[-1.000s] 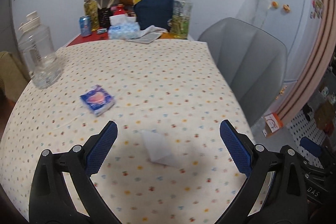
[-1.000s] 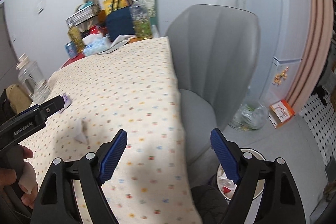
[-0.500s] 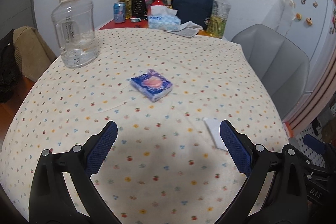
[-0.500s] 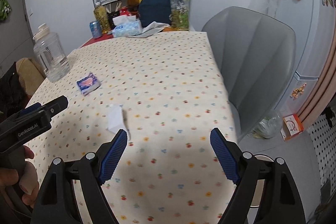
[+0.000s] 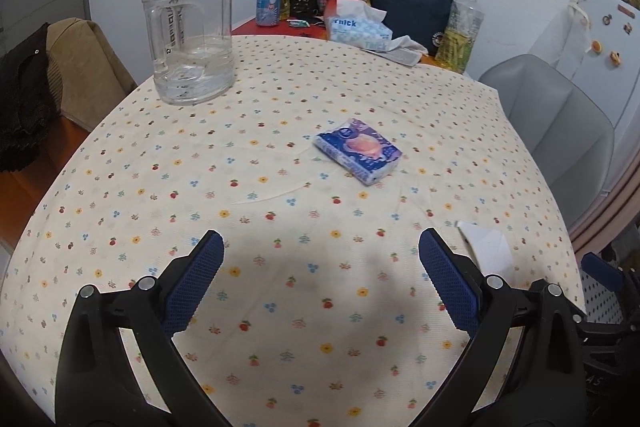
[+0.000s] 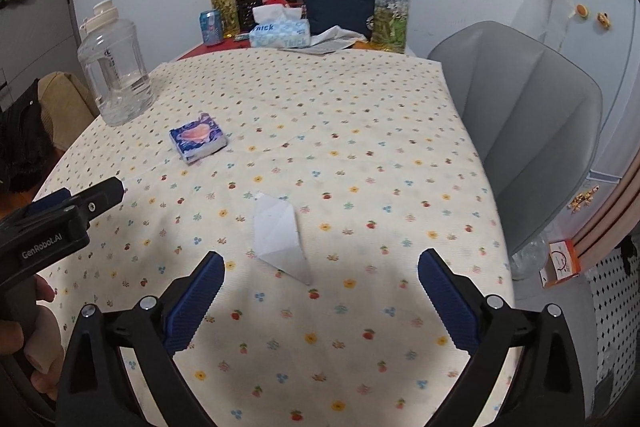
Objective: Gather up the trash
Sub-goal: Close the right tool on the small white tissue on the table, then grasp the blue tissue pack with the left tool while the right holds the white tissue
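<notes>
A folded white scrap of paper (image 6: 282,239) lies on the flowered tablecloth (image 6: 360,155), just ahead of my right gripper (image 6: 320,291), which is open and empty above the cloth. The paper also shows at the right edge of the left wrist view (image 5: 490,251). A blue tissue packet (image 5: 358,151) lies mid-table; it also shows in the right wrist view (image 6: 198,138). My left gripper (image 5: 320,275) is open and empty, hovering over the cloth to the left of the paper; its body shows in the right wrist view (image 6: 60,219).
A large clear water jug (image 5: 190,27) stands at the far left. A tissue box (image 5: 356,29), navy bag (image 5: 412,7), bottles and a can crowd the far end. A grey chair (image 6: 524,131) stands at the right table edge.
Both views have swung left across the table. The white paper has shifted from between the left gripper's fingers to its right edge, and has come centred before the right gripper.
</notes>
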